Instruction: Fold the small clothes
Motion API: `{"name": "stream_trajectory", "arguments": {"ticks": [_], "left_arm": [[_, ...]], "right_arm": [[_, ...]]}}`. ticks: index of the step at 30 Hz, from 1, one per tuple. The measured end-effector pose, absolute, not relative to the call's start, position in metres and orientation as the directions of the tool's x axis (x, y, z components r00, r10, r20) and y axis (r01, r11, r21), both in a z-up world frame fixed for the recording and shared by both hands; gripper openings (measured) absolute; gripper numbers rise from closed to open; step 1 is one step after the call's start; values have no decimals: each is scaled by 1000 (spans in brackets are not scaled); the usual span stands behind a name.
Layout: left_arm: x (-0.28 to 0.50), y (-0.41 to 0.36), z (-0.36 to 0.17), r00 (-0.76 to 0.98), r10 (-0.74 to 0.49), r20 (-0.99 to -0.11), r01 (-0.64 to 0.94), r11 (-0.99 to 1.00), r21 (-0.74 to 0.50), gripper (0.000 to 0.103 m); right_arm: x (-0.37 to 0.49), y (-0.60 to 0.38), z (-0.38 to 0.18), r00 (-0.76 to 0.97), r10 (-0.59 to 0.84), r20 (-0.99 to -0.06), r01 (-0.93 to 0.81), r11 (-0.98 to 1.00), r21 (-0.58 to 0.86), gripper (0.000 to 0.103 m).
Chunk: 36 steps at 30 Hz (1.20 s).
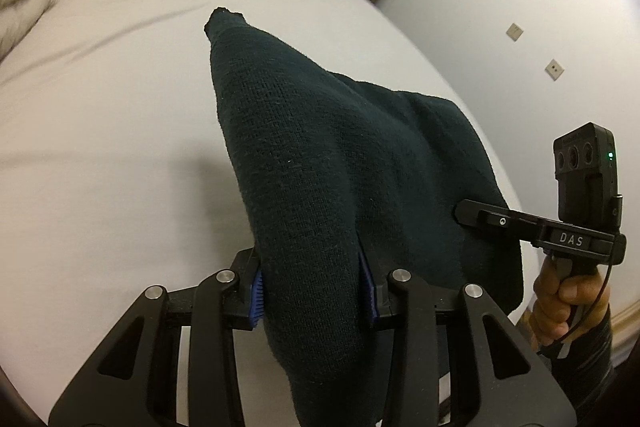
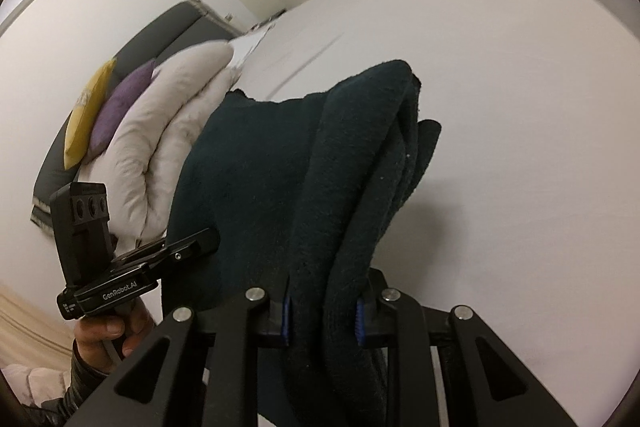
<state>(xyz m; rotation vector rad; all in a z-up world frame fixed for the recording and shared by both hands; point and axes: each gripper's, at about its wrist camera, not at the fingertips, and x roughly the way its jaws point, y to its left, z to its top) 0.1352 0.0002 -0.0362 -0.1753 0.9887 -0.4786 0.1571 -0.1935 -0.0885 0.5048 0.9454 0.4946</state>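
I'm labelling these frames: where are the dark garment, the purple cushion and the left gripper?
dark garment [image 1: 320, 155]: left wrist view, mid-fabric.
purple cushion [image 2: 120, 103]: right wrist view, its face.
left gripper [image 1: 314, 291]: left wrist view, between pads.

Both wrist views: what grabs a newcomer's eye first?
The dark green knit garment fills the middle of both views, raised off the white bed and stretched between the two grippers. The left gripper and the right gripper each have their jaws clamped on a bunched edge of it. Next, the yellow and purple cushions beside the pale pillows at the head of the bed.
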Motion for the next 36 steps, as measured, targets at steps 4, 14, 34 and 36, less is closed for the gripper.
{"name": "stream_trajectory", "arguments": {"ticks": [4, 14, 34, 36], "left_arm": [[137, 2, -99, 398, -423, -814, 253, 903, -346, 38], [101, -12, -80, 608, -220, -763, 177, 974, -140, 66], [-105, -20, 97, 936, 50, -349, -15, 995, 102, 103], [-107, -18, 95, 910, 83, -406, -40, 993, 113, 103]], "right_arm": [[159, -175, -143, 439, 597, -672, -109, 777, 619, 25], [125, -197, -178, 554, 539, -635, 41, 744, 667, 56], [-52, -196, 25, 970, 105, -219, -49, 968, 248, 103], [-53, -195, 32, 953, 164, -255, -93, 958, 270, 103]]}}
